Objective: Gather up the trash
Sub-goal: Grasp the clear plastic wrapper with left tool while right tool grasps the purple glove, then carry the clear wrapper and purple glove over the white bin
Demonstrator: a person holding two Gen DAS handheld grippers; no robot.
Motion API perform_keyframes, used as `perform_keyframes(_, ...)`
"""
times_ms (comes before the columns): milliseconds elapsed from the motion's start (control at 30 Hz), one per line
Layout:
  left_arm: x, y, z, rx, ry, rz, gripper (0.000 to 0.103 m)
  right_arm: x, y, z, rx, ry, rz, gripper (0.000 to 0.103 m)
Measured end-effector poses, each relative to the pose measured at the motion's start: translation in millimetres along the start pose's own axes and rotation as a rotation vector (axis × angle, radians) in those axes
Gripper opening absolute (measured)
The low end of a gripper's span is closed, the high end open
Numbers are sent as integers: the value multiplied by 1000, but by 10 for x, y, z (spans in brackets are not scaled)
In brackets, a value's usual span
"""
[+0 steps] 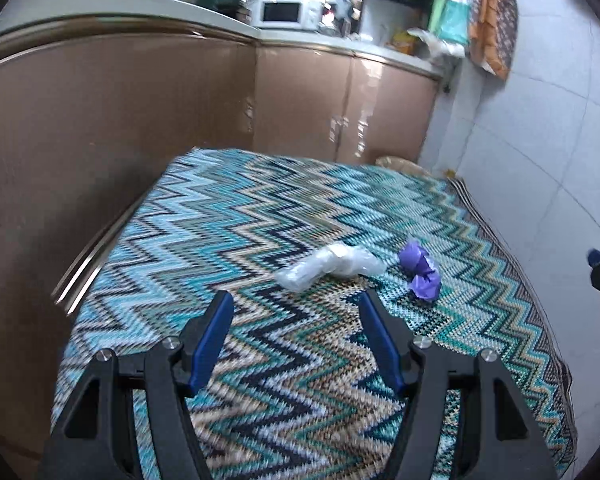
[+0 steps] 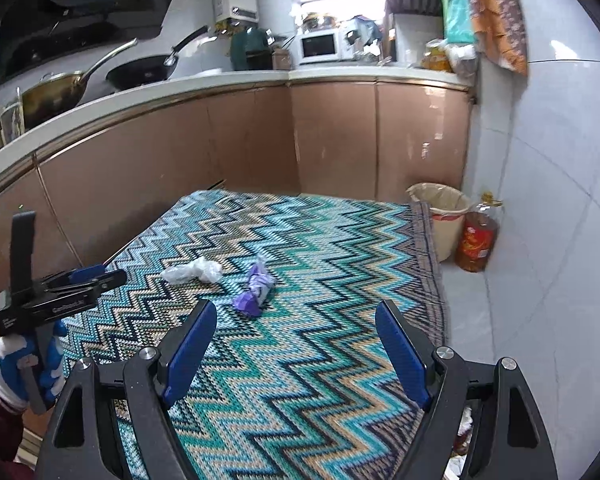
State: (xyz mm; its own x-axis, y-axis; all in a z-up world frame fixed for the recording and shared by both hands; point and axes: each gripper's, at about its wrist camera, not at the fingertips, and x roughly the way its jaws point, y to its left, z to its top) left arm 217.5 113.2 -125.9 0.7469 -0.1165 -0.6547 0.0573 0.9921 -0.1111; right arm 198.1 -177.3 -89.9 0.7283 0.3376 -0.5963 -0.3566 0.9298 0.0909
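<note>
A crumpled clear plastic wrapper (image 1: pixel 329 266) lies on the zigzag mat (image 1: pixel 260 360), just beyond my open, empty left gripper (image 1: pixel 296 300). A crumpled purple wrapper (image 1: pixel 420 272) lies to its right. In the right wrist view the clear wrapper (image 2: pixel 194 270) and purple wrapper (image 2: pixel 254 290) lie ahead and left of my open, empty right gripper (image 2: pixel 296 312). The left gripper (image 2: pixel 80 280) shows there at the far left, held in a gloved hand. A lined waste bin (image 2: pixel 442 216) stands past the mat's far right corner.
Brown kitchen cabinets (image 2: pixel 220 140) run along the left and back. A bottle of oil (image 2: pixel 478 242) stands next to the bin by the tiled wall. Pans (image 2: pixel 140 70) and a microwave (image 2: pixel 320 46) sit on the counter.
</note>
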Motion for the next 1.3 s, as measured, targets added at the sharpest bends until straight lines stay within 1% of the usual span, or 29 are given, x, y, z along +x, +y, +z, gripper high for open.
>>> perform_keyframes(67, 132, -15, 48, 24, 17, -21, 63, 154, 25, 33, -5, 21, 26, 80)
perform_keyframes(200, 515, -57, 186, 114, 60, -97, 63, 516, 58, 103, -9, 69, 72, 80)
perform_keyframes(267, 699, -75, 236, 152, 84, -119, 63, 677, 64, 131, -8, 91, 94, 75)
perform_keyframes(400, 1016, -69, 295, 188, 129, -144, 63, 1007, 74, 170, -9, 134, 129, 71)
perform_keyframes(467, 1103, -53, 290, 191, 139, -149, 62, 1165, 86, 187, -14, 152, 146, 70)
perform_keyframes(533, 1148, -41, 269, 193, 145, -160, 54, 1316, 120, 194, -19, 169, 161, 69)
perform_keyframes(600, 1218, -35, 225, 193, 158, -175, 49, 1500, 148, 195, -22, 191, 182, 69)
perform_keyframes(633, 1248, -28, 208, 191, 167, -182, 44, 1574, 155, 194, -21, 200, 188, 68)
perform_keyframes(700, 1275, -21, 193, 184, 179, -209, 39, 1712, 168, 183, -17, 217, 198, 67)
perform_keyframes(767, 1273, -12, 194, 180, 174, -225, 36, 1815, 165, 173, -12, 232, 204, 63)
perform_keyframes(800, 1287, -9, 184, 176, 182, -232, 31, 1873, 166, 160, -9, 241, 208, 62)
perform_keyframes(833, 1293, -2, 176, 171, 187, -236, 27, 1914, 161, 147, -5, 247, 211, 60)
perform_keyframes(900, 1296, 13, 177, 162, 186, -242, 24, 1986, 164, 129, 2, 262, 217, 56)
perform_keyframes(1000, 1309, 55, 181, 136, 186, -248, 20, 2073, 171, 90, 8, 283, 223, 45)
perform_keyframes(1067, 1291, 89, 180, 122, 186, -252, 19, 2109, 179, 67, 8, 295, 227, 33)
perform_keyframes(1133, 1279, 102, 179, 113, 186, -245, 18, 2102, 173, 61, 7, 294, 226, 31)
perform_keyframes(1200, 1266, 77, 178, 124, 182, -230, 18, 2059, 168, 66, 13, 286, 229, 30)
perform_keyframes(1300, 1232, 46, 170, 142, 173, -204, 17, 1888, 206, 73, 2, 264, 243, 30)
